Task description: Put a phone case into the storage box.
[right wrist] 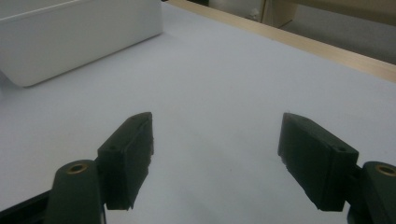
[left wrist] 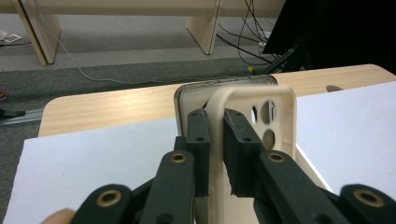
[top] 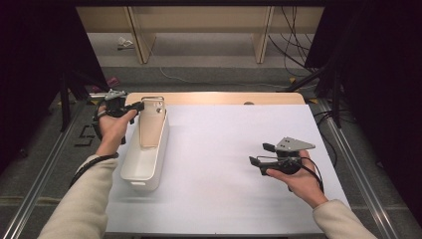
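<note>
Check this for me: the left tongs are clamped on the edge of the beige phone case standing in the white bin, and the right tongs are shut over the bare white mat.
One thing is wrong: the right tongs are open, jaws wide apart over the white mat, as the right gripper view shows. The left tongs do clamp the edge of the phone case in the white bin.

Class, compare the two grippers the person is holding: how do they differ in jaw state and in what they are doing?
The left gripper has its jaws shut on the edge of a beige phone case; the right gripper has its jaws wide apart with nothing between them. The left works over the white bin; the right hovers over the white mat. Both have black jaws.
</note>
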Demonstrator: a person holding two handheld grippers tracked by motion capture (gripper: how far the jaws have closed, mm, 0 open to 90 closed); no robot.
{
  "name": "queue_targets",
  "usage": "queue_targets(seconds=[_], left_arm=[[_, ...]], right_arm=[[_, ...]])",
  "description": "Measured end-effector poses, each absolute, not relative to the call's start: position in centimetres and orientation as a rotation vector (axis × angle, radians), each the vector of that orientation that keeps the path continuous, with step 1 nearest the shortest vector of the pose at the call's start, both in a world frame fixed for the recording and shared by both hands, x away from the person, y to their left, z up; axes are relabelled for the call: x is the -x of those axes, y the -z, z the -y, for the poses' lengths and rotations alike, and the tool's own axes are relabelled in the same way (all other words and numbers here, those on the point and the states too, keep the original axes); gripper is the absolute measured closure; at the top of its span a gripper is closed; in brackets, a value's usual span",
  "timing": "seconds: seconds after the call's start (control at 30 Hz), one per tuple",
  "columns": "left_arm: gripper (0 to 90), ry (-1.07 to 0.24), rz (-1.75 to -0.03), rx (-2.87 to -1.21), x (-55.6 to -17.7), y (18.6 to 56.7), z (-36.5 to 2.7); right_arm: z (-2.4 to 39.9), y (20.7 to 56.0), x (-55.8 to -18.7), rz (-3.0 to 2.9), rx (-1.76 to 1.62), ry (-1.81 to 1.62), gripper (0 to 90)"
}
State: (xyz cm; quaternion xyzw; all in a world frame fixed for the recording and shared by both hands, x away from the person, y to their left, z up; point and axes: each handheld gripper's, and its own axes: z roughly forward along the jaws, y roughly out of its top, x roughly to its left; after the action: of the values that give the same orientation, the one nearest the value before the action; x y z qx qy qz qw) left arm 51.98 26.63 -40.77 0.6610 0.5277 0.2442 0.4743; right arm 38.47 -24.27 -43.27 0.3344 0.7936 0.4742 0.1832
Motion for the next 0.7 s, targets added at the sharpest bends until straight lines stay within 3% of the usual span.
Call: queue_targets(seconds=[0.47, 0.7], left_arm=[[75.6, -0.644, -1.284, -1.647, -51.7, 40.1, -26.7], [59.0, -0.646, -1.251, -1.667, -50.3, 38.9, -26.2]], right_arm=[[24.3, 43.3, -38.5, -2.241, -0.947, -1.336, 26.8], [24.3, 43.3, -38.5, -2.240, -0.952, -1.334, 26.0]])
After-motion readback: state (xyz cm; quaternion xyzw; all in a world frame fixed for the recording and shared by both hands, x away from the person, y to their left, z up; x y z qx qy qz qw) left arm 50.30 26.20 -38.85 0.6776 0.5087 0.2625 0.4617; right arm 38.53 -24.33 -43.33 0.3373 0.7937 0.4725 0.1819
